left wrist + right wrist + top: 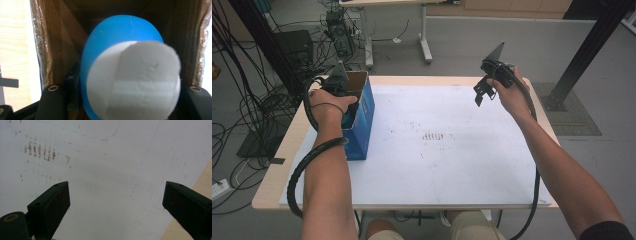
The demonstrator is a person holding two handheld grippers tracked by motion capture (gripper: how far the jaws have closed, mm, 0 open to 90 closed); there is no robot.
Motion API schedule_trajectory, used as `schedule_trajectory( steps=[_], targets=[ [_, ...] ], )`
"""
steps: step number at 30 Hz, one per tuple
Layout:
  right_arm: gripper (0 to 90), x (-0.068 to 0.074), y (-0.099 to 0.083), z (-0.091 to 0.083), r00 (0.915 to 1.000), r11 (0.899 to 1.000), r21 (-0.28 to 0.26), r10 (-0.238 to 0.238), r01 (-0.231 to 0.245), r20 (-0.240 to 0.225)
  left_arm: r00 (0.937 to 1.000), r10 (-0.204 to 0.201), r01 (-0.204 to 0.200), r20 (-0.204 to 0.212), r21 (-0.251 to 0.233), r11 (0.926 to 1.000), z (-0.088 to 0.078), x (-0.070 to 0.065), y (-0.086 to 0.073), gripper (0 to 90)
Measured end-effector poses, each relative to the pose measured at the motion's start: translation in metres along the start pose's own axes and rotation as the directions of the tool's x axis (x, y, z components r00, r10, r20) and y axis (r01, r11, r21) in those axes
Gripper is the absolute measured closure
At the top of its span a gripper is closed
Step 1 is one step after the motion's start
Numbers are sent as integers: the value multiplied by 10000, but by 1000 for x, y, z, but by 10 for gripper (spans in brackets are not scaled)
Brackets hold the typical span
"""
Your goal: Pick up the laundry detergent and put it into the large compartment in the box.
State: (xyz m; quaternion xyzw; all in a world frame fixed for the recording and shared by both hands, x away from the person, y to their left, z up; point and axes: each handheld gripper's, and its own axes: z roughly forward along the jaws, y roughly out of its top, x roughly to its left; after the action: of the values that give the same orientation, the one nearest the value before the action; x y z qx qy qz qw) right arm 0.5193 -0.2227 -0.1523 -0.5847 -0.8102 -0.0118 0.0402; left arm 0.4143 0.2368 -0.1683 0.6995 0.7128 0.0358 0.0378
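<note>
Blue-and-white object point(130, 75) at the mouth of the box. The item is rounded, with a smooth blue body and a flat white face turned toward my left gripper's camera; what it is I cannot tell. It sits between the jaws of my left gripper point(125, 100), which are clenched on its sides, and it lies within the brown cardboard walls of the blue box point(362, 120), whose taped flaps frame it on both sides in the left gripper view. Whether it rests on the box's floor or hangs in my grip is not visible.

In the high view my left hand point(328, 106) is pushed into the open top of the box, which stands upright at the left edge of the white sheet point(452, 165) covering the table point(272, 180). My right gripper point(115, 202) is held above the far right part of the sheet, well apart from the box, its jaws spread wide with nothing between them; beneath it the sheet carries faint brown smudges point(40, 150).

Progress, as I judge it: the grasp is made and the object is inside the box's opening, so the work stands at its midpoint. Whether I am lifting it out or setting it in I cannot tell; either way, the release remains. The sheet bears no other loose items.
</note>
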Motion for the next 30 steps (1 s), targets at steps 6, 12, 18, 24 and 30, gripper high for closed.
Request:
schedule_trajectory(
  steps=[6,12,18,24,30],
  targets=[
    [77,0,1,1,10000,10000,24,-44,44,-7,10000,18,-18,5,3,10000,0,0,0,367],
    [77,1,1,0,10000,10000,34,-56,56,3,10000,-2,2,6,15,10000,0,0,0,367],
    [77,-1,0,0,10000,10000,-14,-21,21,-52,10000,46,-46,35,34,10000,0,-2,0,363],
    [77,-1,1,0,9999,9999,59,-99,99,-29,9995,247,-244,-194,133,9996,-3,-7,2,338],
    [77,-1,0,0,9999,10000,-27,-92,92,-49,9988,375,-368,-317,214,9991,-8,-9,3,320]
  ],
)
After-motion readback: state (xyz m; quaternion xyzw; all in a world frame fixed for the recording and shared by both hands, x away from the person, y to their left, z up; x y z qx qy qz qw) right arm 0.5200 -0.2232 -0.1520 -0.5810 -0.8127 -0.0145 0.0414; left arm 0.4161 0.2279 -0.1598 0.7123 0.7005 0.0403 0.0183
